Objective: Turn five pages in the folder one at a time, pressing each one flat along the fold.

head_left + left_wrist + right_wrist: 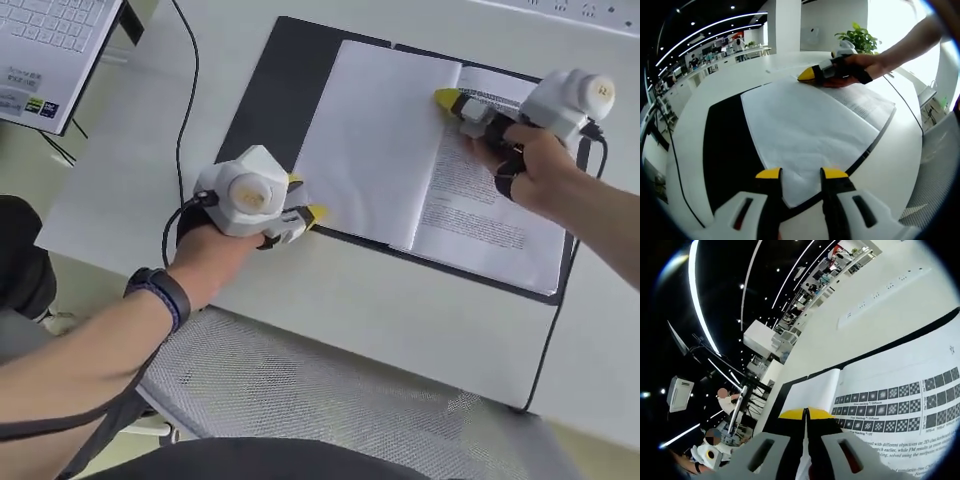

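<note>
Fingers [790,415] of the right gripper [447,98], pressed together, bear on the fold [432,170] in the folder [262,90] lying open by the desk's [400,320] far edge, left gripper [801,174] spread at the turned page's [370,140] corner; flattening seems underway, turns left uncountable.

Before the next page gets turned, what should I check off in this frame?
1. folder open on the table: ok.
2. turned page lying over on the left side: ok.
3. right gripper shut, tips at the top of the fold: ok.
4. left gripper open at the turned page's lower corner, gripping nothing: ok.
5. fold pressed flat along its whole length: cannot tell.
</note>
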